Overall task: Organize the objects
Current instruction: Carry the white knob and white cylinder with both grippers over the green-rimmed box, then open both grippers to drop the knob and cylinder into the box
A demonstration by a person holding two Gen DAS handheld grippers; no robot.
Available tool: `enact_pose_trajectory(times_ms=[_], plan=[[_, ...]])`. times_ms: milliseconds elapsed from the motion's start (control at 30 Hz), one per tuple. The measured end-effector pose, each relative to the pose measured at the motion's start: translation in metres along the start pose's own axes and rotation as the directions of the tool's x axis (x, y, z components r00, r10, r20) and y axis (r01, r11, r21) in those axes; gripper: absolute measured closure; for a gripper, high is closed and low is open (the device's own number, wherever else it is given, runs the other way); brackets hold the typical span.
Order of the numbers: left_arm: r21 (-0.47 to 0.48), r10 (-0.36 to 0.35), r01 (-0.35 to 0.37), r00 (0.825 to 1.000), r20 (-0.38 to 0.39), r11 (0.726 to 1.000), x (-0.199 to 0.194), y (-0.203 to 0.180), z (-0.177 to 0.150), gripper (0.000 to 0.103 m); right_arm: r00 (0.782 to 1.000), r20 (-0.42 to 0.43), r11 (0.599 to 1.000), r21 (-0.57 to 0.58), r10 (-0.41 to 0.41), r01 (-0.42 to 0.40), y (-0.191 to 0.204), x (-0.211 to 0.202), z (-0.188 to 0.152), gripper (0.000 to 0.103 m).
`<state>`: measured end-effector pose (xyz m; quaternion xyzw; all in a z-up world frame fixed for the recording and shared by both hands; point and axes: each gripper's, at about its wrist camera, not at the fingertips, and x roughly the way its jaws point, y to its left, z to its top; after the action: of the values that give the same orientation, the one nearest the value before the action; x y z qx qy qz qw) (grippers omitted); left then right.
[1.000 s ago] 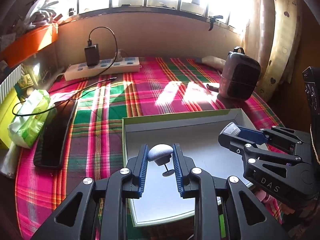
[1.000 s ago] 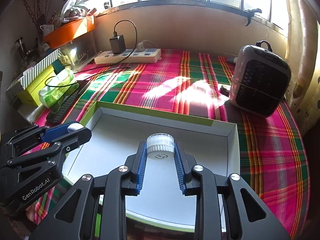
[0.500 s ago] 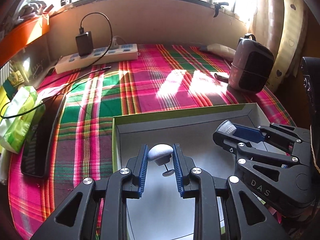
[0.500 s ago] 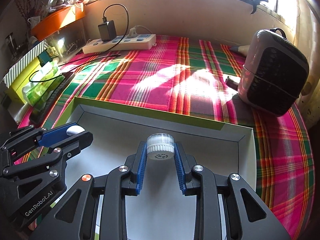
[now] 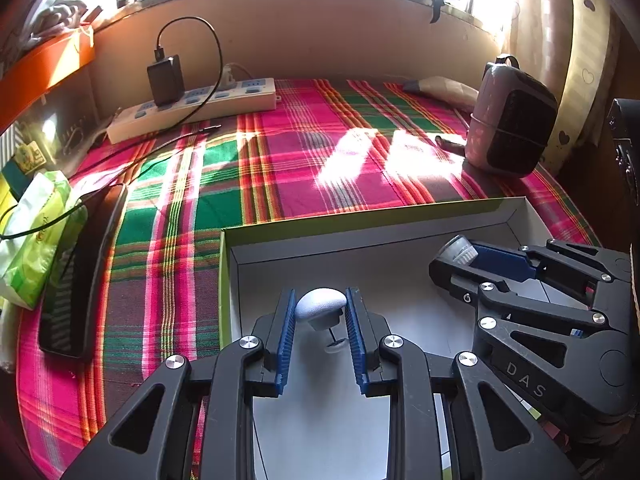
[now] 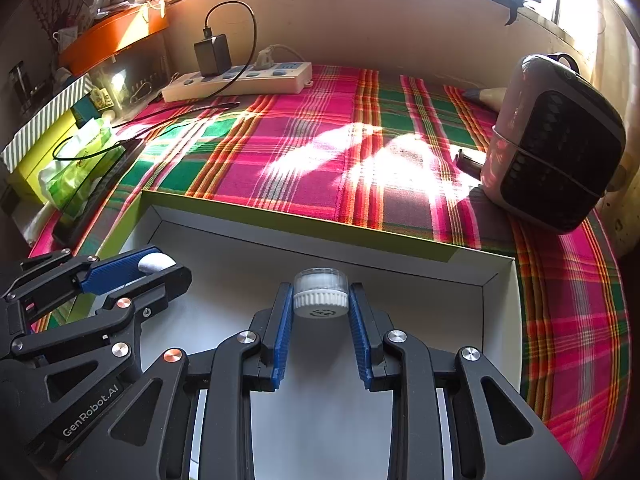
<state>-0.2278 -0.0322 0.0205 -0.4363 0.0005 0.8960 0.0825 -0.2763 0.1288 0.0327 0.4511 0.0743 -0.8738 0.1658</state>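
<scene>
A shallow box, green outside and white inside, lies open on the plaid cloth below both grippers. In the left wrist view my left gripper is shut on a small grey-white knob with a thin pin and a disc hanging under it. To its right, my right gripper reaches over the box. From the right wrist view the right gripper is shut on a small white round jar with a ribbed rim, above the box floor. There the left gripper shows at the left with the knob.
A white power strip with a black charger lies at the back wall. A pink and black heater stands at the right. At the left lie a dark flat phone and a green tissue pack, with a black cable over them.
Both grippers have come forward and down over the box, which now looks larger and closer. The knob and the jar stay gripped as before.
</scene>
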Motion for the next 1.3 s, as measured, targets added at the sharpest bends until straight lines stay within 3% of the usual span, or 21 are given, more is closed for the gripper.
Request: enact_pose_trajectory(times_ms=[300,433,1300], plan=[[0.002,0.006,-0.006,1.000,-0.001,1.000,0.000,-0.001,0.000,0.079,1.000,-0.003,1.000,0.013,-0.002,0.002,-0.001,0.000,-0.002,0.074],[0.007,0.002,-0.002,1.000,-0.001,1.000,-0.002,-0.003,-0.001,0.072,1.000,0.009,1.000,0.015,-0.010,0.010,-0.001,-0.005,-0.003,0.058],[-0.051,0.023,-0.019,0.997,0.077,0.999,-0.063,0.000,-0.033,0.069,0.995,0.101,0.998,0.069,0.009,-0.016,-0.008,-0.060,-0.034,0.057]])
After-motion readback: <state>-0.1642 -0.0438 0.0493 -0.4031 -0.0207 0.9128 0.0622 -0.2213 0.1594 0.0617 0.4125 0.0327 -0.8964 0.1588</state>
